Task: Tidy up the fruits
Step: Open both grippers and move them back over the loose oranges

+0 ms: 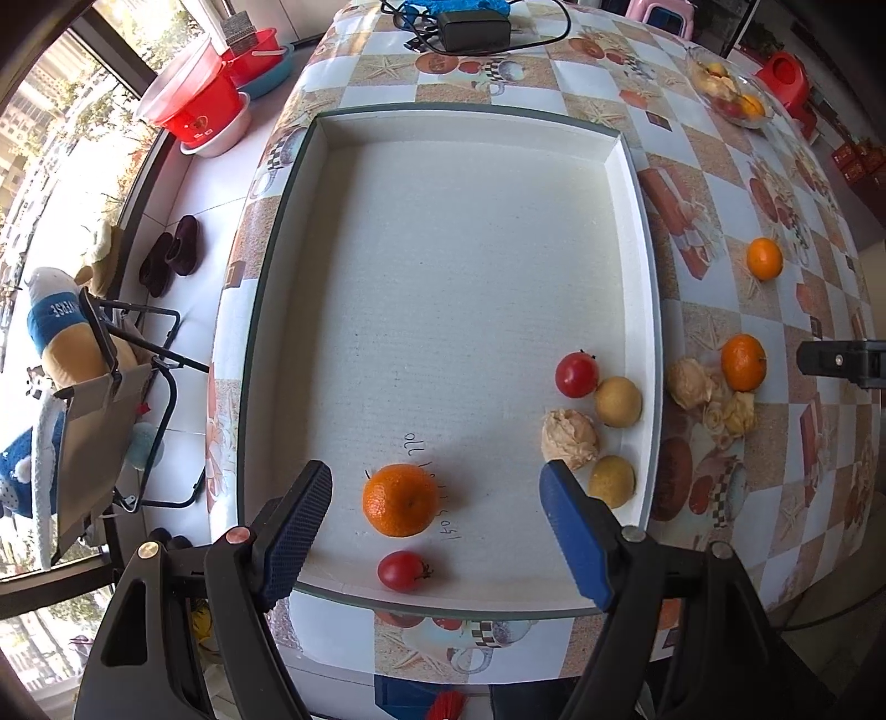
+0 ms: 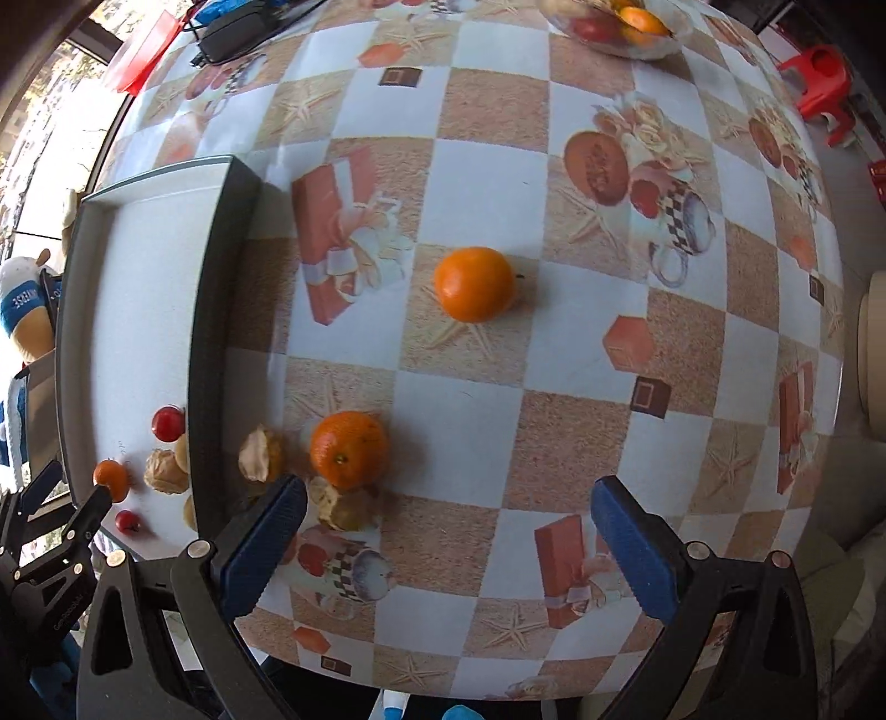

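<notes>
A white foam tray [image 1: 637, 232] lies on the patterned table. In it are an orange [image 1: 400, 500], two red tomatoes [image 1: 401, 570] [image 1: 577, 375], two yellow-brown fruits [image 1: 618, 401] [image 1: 611, 481] and a beige crumpled ball [image 1: 570, 438]. My left gripper [image 1: 437, 531] is open and empty above the tray's near edge, astride the orange and the near tomato. On the table right of the tray lie two oranges [image 2: 349, 450] [image 2: 474, 283] and beige crumpled balls [image 2: 260, 454]. My right gripper [image 2: 448, 545] is open and empty over the table, just short of the nearer orange.
A glass bowl of fruit [image 1: 731, 91] stands at the table's far right. A black power adapter with cable [image 1: 473, 30] lies at the far edge. Red basins [image 1: 194, 99], shoes and a bag rack stand on the floor to the left. The tray's dark wall [image 2: 216, 332] borders my right gripper's left side.
</notes>
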The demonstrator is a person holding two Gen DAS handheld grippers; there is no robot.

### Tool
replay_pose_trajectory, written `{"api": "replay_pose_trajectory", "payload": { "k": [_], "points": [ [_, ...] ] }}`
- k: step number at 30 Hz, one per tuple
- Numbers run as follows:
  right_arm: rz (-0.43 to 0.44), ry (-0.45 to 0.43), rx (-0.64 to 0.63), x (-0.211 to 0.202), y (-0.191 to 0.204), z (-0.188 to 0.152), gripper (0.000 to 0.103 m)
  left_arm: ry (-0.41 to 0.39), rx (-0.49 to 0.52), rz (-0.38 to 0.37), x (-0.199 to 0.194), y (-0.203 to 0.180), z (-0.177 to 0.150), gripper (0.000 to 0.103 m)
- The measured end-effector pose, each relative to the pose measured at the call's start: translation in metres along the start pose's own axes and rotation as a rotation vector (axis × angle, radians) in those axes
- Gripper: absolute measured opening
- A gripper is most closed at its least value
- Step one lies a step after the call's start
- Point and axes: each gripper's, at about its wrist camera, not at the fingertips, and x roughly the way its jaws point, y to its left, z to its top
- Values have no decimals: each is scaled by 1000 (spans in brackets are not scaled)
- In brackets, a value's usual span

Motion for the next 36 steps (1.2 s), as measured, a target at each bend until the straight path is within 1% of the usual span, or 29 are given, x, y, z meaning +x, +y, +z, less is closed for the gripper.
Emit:
{"api": "replay_pose_trajectory", "payload": {
  "k": [4, 9, 11, 13, 15, 17, 19, 23, 25, 26, 29, 30, 31, 34, 36],
  "points": [
    [5, 42, 79, 16, -27, -14, 103, -7, 94, -27, -4, -32, 1, 81],
    [21, 77, 122, 28, -42, -25, 103, -18, 225, -80, -9, -71, -2, 81],
    [27, 84, 127, 32, -46, -27, 103, -21, 300, -119, -11, -89, -5, 81],
    [29, 89, 133, 35, -49, -26, 103, -8, 395, -162, -12, -110, -12, 81],
    [30, 93, 142, 38, -62, -33, 103, -7, 488, -169, -10, -131, -18, 81],
    [26, 99, 150, 39, -76, -34, 103, -16, 541, -164, -8, -147, -17, 81],
    [21, 100, 163, 38, -88, -38, 103, -32, 534, -166, -7, -154, -4, 81],
    [24, 87, 204, 34, -111, -48, 103, -59, 393, -184, -1, -146, 47, 81],
    [26, 83, 220, 31, -123, -53, 103, -74, 335, -158, 5, -143, 71, 81],
    [25, 80, 225, 30, -127, -55, 103, -81, 322, -137, 8, -142, 80, 81],
    [19, 76, 230, 27, -140, -62, 103, -78, 300, -32, 24, -142, 96, 81],
    [17, 77, 233, 30, -141, -58, 103, -68, 295, -8, 29, -138, 98, 81],
    [20, 76, 238, 33, -145, -67, 103, -59, 290, 10, 33, -134, 98, 81],
    [37, 72, 257, 34, -155, -71, 103, -35, 287, 74, 46, -124, 98, 81],
    [44, 74, 260, 35, -163, -68, 103, -11, 283, 98, 53, -116, 97, 81]
  ]
}}
